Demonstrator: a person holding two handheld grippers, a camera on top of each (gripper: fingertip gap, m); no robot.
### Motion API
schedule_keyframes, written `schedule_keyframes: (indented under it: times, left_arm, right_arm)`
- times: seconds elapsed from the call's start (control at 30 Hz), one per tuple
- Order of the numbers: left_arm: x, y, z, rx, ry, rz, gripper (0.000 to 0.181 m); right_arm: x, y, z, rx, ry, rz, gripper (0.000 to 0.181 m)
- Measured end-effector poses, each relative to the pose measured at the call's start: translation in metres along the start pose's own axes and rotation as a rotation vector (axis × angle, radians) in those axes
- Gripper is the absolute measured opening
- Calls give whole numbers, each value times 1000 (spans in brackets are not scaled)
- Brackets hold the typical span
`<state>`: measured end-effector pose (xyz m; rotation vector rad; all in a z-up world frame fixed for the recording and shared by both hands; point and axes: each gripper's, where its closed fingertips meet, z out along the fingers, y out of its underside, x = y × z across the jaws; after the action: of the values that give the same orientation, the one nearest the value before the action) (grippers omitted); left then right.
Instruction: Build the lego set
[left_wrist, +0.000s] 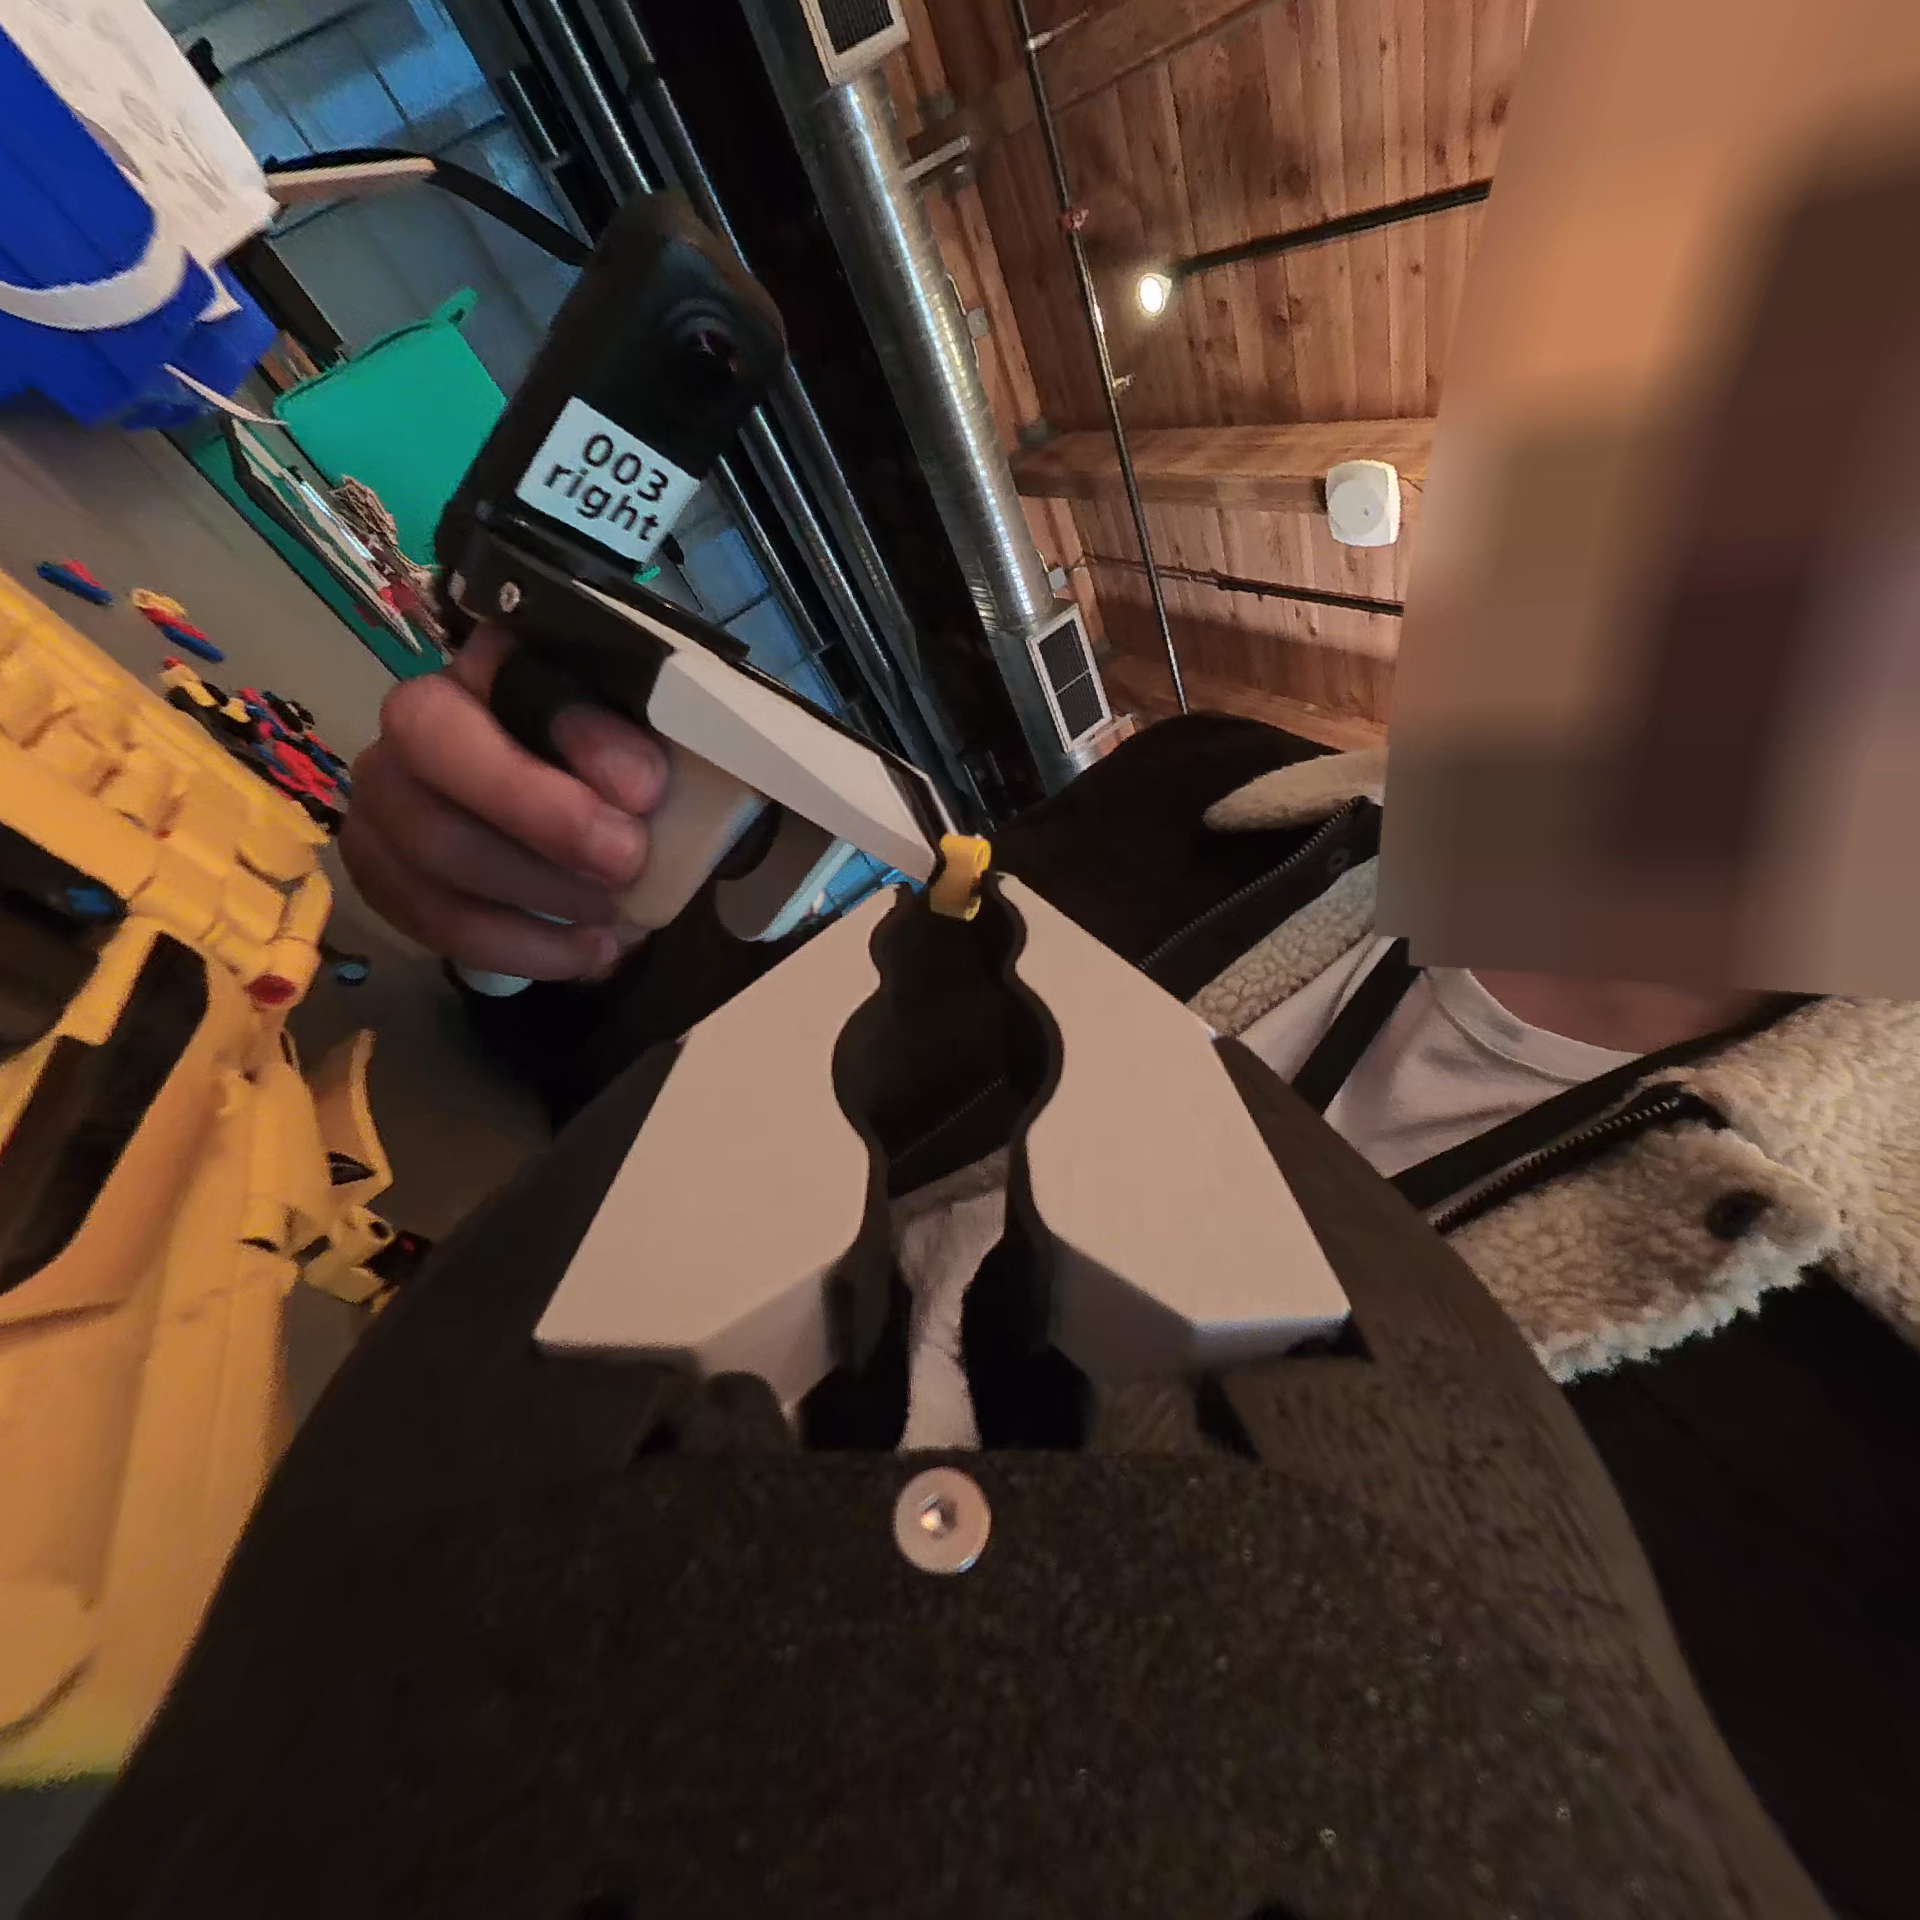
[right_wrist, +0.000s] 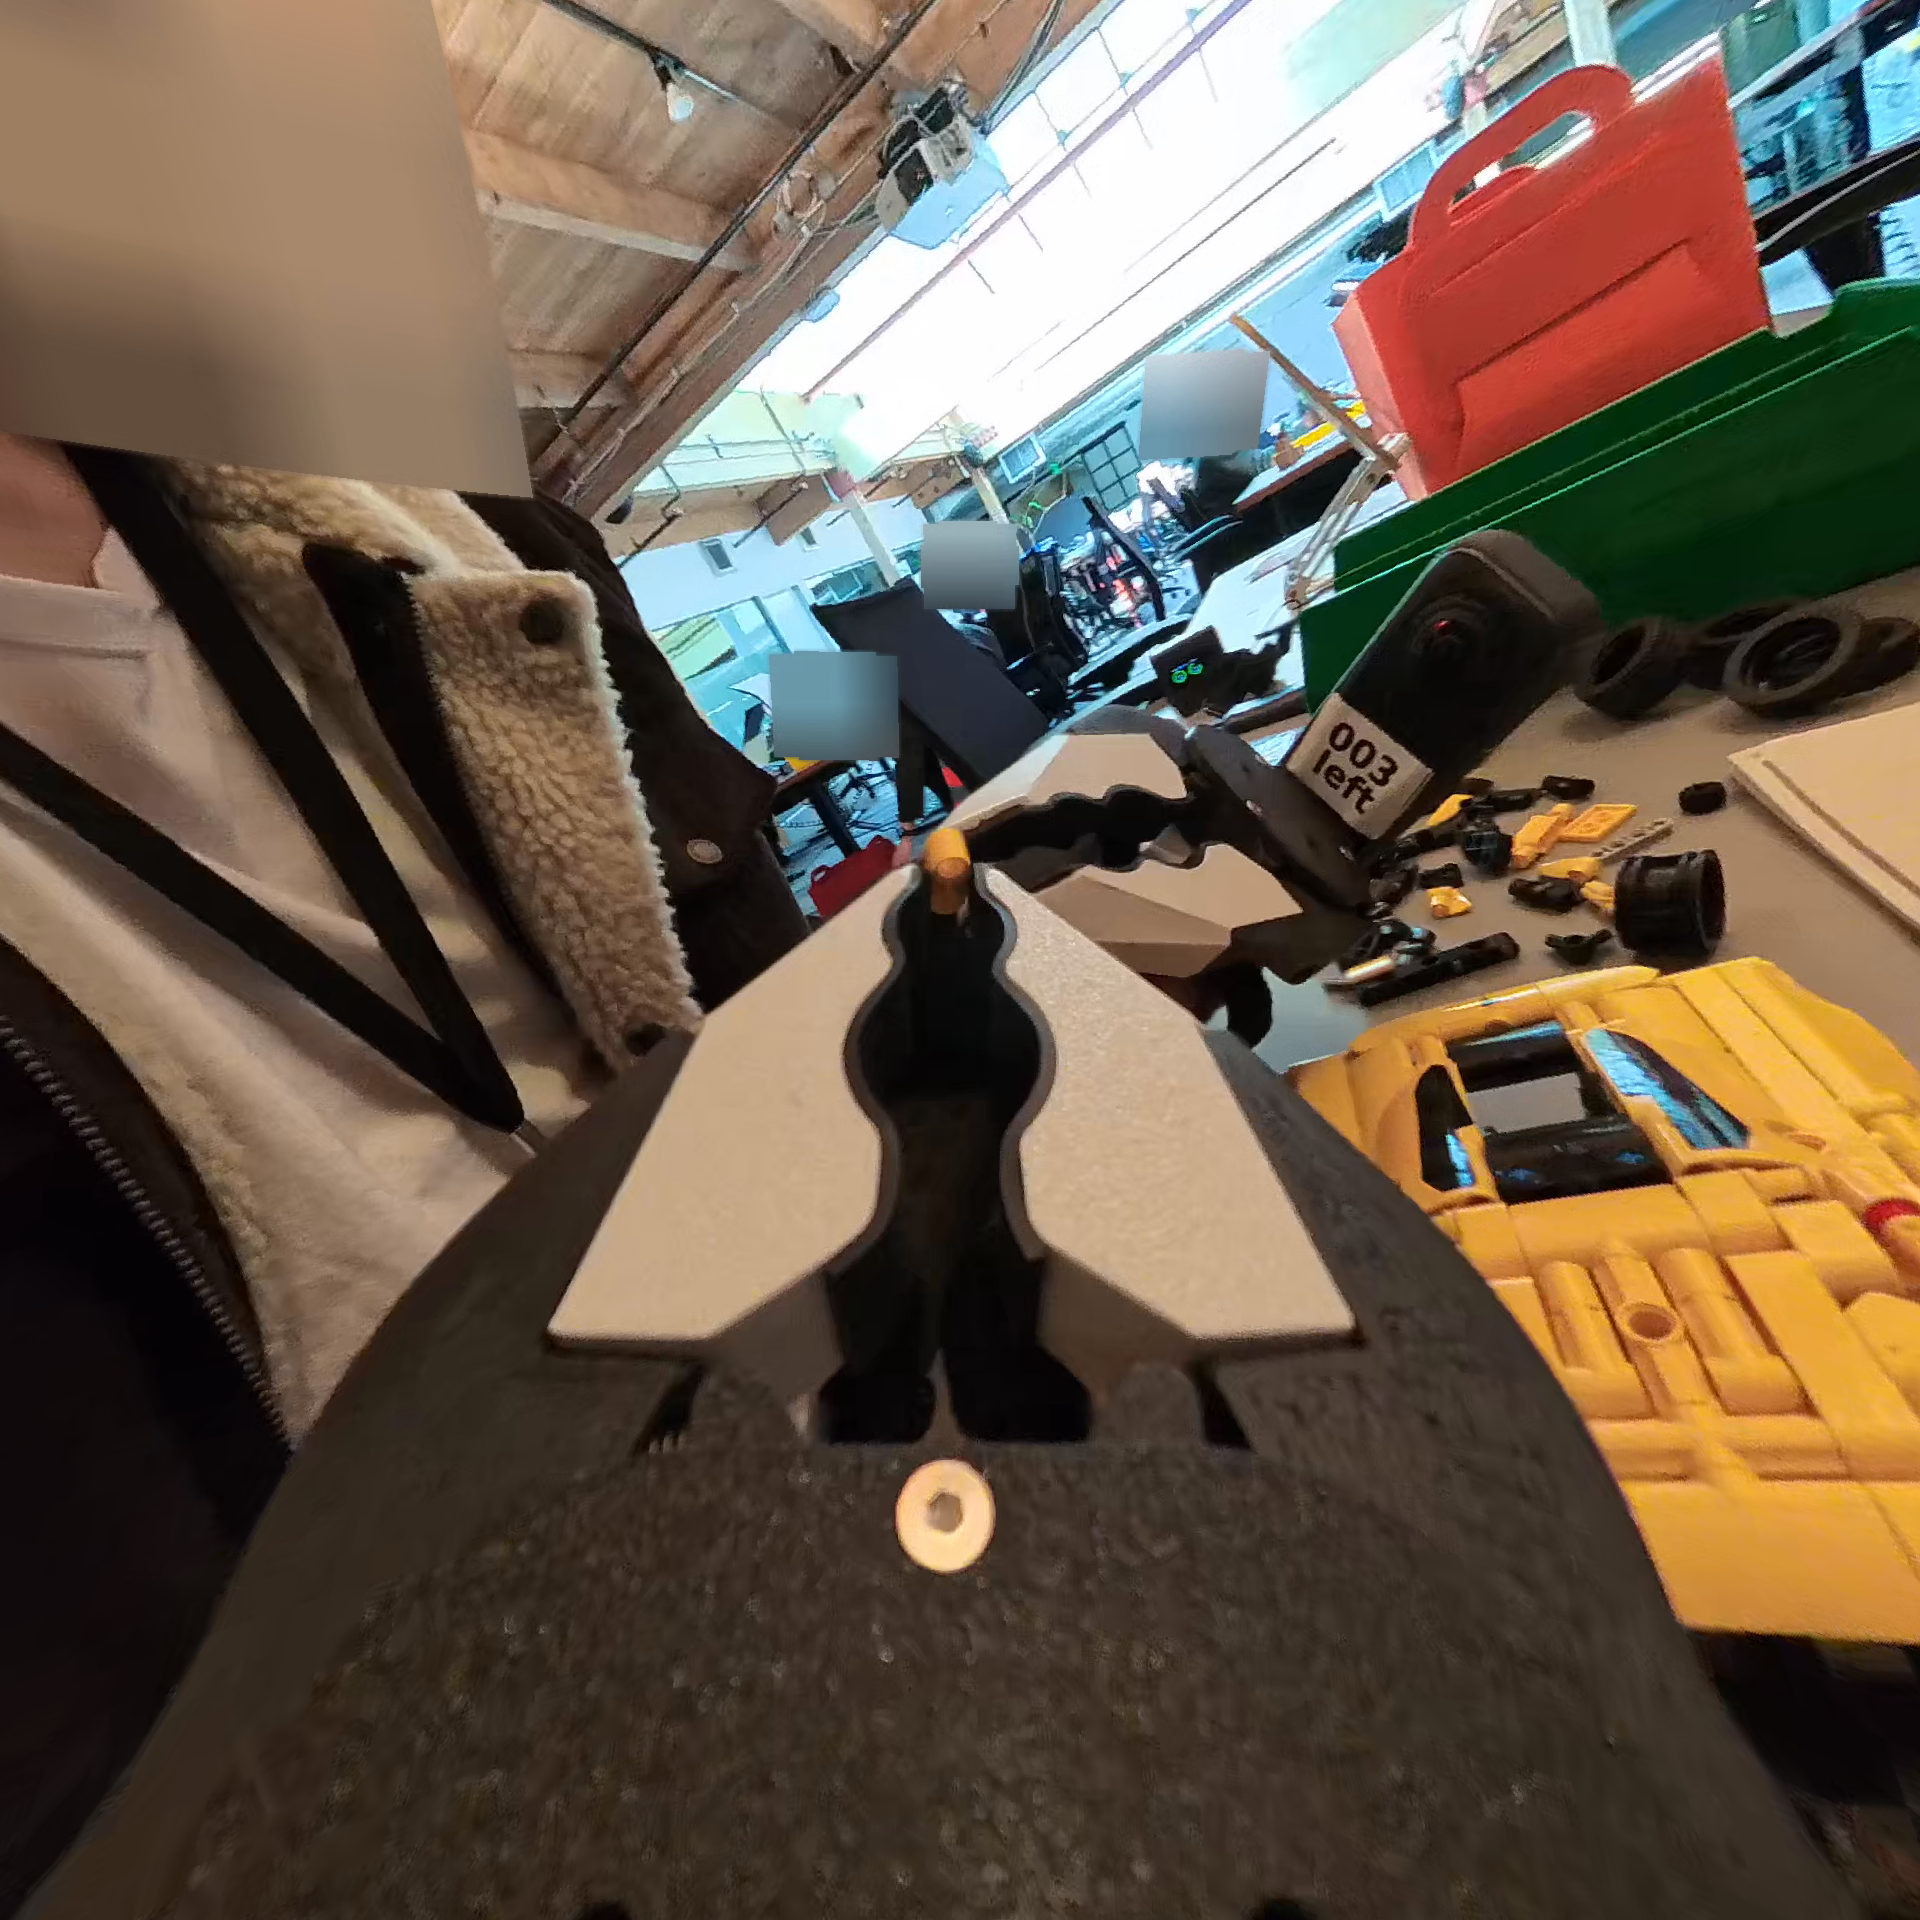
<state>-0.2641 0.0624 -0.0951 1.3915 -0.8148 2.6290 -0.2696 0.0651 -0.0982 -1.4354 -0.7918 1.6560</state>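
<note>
Both grippers, left (left_wrist: 951, 899) and right (right_wrist: 943, 883), jaws clenched on 1 small yellow piece (left_wrist: 958, 868), raised off table for regrip or handover, likely.

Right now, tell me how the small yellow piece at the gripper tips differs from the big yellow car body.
The small yellow piece is a single tiny part held up in the air, where the left gripper and right gripper meet. The yellow car body is a large assembly of many parts lying on the grey table, untouched. Both are yellow.
</note>
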Motion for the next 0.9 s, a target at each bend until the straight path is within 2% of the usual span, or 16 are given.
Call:
schedule_keyframes:
  times: [0.13, 0.27, 0.5, 0.57, 0.77, 0.9]
  left_arm:
    - [-16, -11, -12, 44, -155, 88, 14]
    - [-23, -23, -18, 74, -315, 299, 23]
    - [-32, -23, -10, -31, -545, 696, 29]
    - [-29, -25, -8, -15, -548, 742, 28]
    - [-28, -24, -9, -36, -568, 787, 6]
    - [-32, -24, -10, -53, -613, 832, 6]
  right_arm:
    - [17, -4, -9, 7, 112, -19, 5]
    - [32, -2, -16, 11, 189, 29, 5]
    - [41, -12, -22, 108, 211, 108, 5]
    - [37, -13, -19, 132, 195, 87, 5]
    - [36, -12, -12, 134, 188, 58, 5]
    - [38, -10, -14, 122, 201, 56, 5]
